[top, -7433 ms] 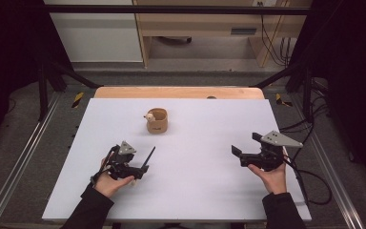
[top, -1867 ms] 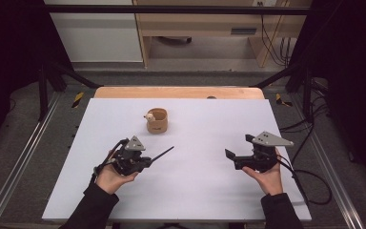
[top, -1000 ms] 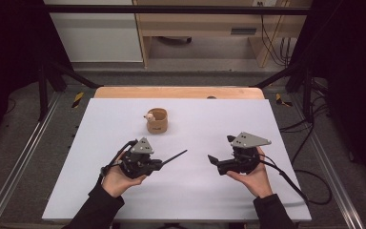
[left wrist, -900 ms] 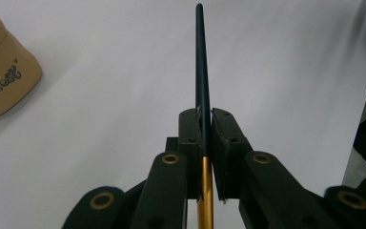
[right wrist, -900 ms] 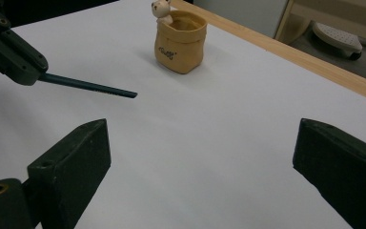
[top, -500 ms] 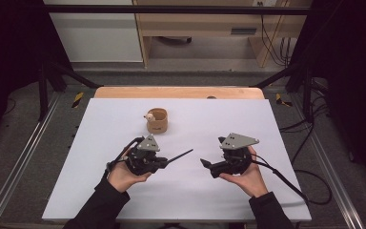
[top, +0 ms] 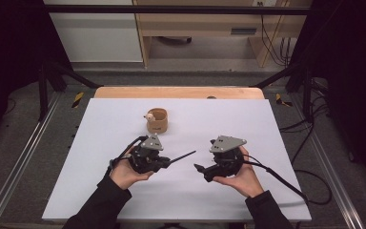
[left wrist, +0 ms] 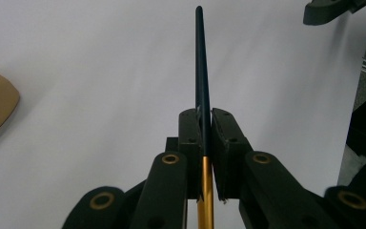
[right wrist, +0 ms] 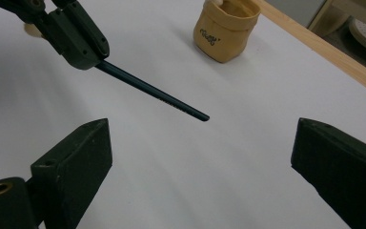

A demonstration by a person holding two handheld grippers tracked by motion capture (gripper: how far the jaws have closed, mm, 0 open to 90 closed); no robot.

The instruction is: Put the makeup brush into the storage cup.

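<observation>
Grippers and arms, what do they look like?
Both grippers, left and right, are black with blocky jaws and brass-ringed pivot holes. Each carries a grey three-cornered plate with small holes on top and trails a black cable. The person wears dark sleeves.

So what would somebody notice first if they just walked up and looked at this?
Probably the long dark stick, pinched in the left tongs and pointing across the white table at the right tongs, whose jaws stand wide open. Next, the small tan pouch, standing alone farther back on the table.
</observation>
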